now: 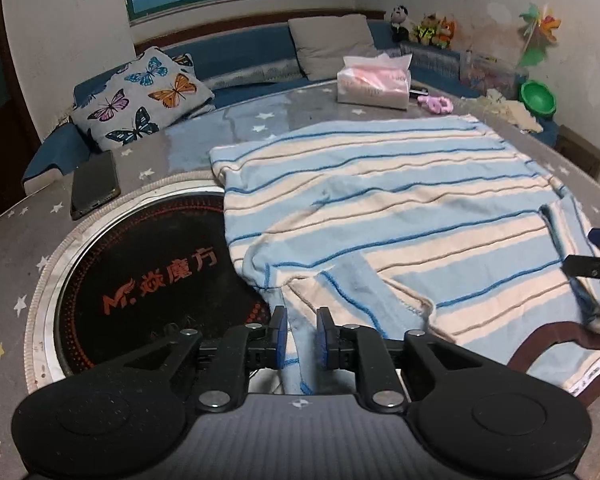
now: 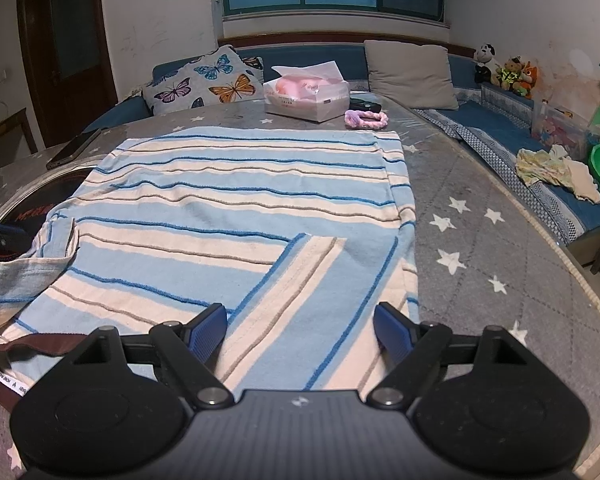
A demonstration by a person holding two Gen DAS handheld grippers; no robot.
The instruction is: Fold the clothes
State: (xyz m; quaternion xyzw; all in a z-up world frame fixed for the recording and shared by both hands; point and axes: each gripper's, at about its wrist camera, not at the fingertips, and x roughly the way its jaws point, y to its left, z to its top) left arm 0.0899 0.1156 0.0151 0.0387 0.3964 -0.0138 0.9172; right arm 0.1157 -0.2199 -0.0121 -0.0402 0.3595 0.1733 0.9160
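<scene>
the striped shirt (image 2: pixel 236 208) lay spread on the star-patterned table (image 2: pixel 480 240), one sleeve folded in. the left gripper (image 1: pixel 302 334) was clenched on a fold of shirt cloth; the right gripper (image 2: pixel 300 334) hung released above the folded sleeve.

Home living room (sofa (image 2: pixel 496 120), cushions (image 2: pixel 204 80))

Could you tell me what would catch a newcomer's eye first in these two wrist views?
The blue-and-cream striped shirt dominates, spread across the star-patterned table with one sleeve folded in over its body. The left claw is nearly closed around a fold of shirt fabric at the near edge, while the right claw is open above the near hem. Beside the shirt, a round black cooktop with orange lettering is set into the table.
</scene>
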